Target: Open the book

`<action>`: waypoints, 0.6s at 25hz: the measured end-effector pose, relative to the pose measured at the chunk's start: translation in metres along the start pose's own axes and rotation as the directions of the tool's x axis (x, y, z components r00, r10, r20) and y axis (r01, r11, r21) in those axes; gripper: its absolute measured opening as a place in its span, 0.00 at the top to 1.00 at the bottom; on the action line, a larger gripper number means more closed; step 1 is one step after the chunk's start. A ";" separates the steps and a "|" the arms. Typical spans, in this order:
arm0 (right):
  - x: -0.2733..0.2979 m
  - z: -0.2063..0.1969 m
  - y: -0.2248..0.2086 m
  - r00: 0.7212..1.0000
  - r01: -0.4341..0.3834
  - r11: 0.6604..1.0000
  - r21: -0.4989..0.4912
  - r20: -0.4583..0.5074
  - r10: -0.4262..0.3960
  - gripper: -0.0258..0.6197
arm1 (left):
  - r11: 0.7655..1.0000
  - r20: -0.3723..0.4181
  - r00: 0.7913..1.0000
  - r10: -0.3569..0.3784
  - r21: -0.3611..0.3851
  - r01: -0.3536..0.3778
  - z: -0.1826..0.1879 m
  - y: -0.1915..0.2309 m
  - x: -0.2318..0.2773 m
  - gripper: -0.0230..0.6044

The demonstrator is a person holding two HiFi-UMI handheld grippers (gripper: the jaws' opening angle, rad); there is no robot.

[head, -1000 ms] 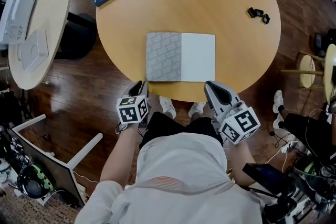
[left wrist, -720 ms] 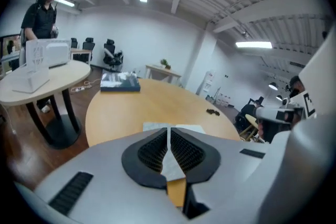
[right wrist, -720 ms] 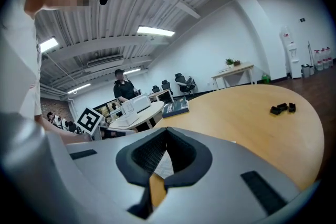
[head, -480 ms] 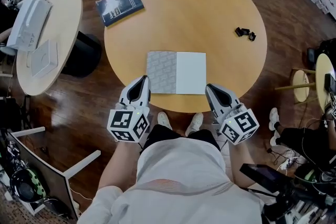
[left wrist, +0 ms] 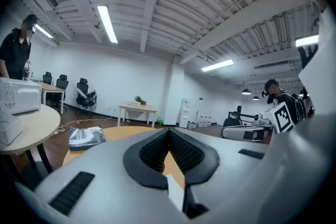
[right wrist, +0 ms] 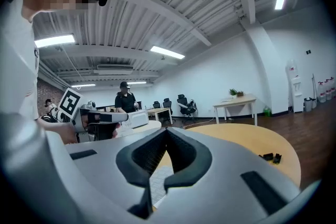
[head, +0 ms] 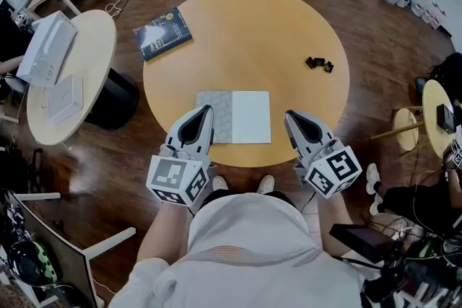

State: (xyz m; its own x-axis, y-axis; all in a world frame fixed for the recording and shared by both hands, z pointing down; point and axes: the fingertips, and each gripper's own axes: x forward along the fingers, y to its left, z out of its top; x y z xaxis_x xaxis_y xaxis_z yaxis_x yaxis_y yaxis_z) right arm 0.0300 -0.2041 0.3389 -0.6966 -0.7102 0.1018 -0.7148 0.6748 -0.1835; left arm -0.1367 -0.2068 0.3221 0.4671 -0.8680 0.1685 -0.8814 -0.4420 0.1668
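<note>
Head view: a round, light wooden table (head: 260, 32) stands on a dark wood floor. Taking the table's far edge as 12 o'clock, an open book with a grey patterned left page and a plain white right page (head: 232, 116) lies flat at 6 o'clock, near the edge closest to the person. A closed dark blue book (head: 162, 33) lies at 10 o'clock, near the rim. Two small black pieces (head: 318, 64) sit together at 3 o'clock. The left gripper (head: 205, 112), grey with a marker cube, points toward 12 o'clock and its tip overlaps the open book's grey page at the lower left. The right gripper (head: 291, 115) points the same way, just beside the book's lower right corner and apart from it.

Left gripper view: the black ribbed pads meet at the tip (left wrist: 169, 131), clenched with nothing gripped between them. The gripper points nearly level across the table (left wrist: 123, 135). The dark blue book (left wrist: 86, 137) shows at 9 o'clock.

Right gripper view: the pads also meet at the tip (right wrist: 167, 131), clenched and holding nothing. Below them, at 6 o'clock, the open book's grey patterned page (right wrist: 157, 178) shows. The black pieces (right wrist: 272, 157) lie at 4 o'clock on the table (right wrist: 247, 139).
</note>
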 end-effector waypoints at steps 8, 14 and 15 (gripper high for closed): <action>-0.001 0.017 0.007 0.999 -0.017 0.999 -0.048 0.027 0.018 0.96 | 1.000 -0.009 1.000 -0.008 -0.023 0.008 -0.003 -0.002 -0.006 0.95; 0.000 0.021 0.008 0.999 -0.011 0.998 -0.061 0.031 0.013 0.96 | 1.000 -0.027 1.000 -0.007 -0.020 0.006 -0.008 0.000 -0.006 0.95; -0.001 0.021 0.007 0.999 -0.009 0.998 -0.061 0.031 0.011 0.96 | 1.000 -0.026 1.000 -0.009 -0.020 0.009 -0.008 0.000 -0.005 0.95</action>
State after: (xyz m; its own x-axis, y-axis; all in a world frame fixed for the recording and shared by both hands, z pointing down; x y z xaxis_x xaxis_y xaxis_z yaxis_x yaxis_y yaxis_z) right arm 0.0272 -0.2031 0.3175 -0.7022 -0.7087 0.0692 -0.7109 0.6923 -0.1240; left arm -0.1383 -0.2002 0.3289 0.4769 -0.8577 0.1922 -0.8757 -0.4449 0.1875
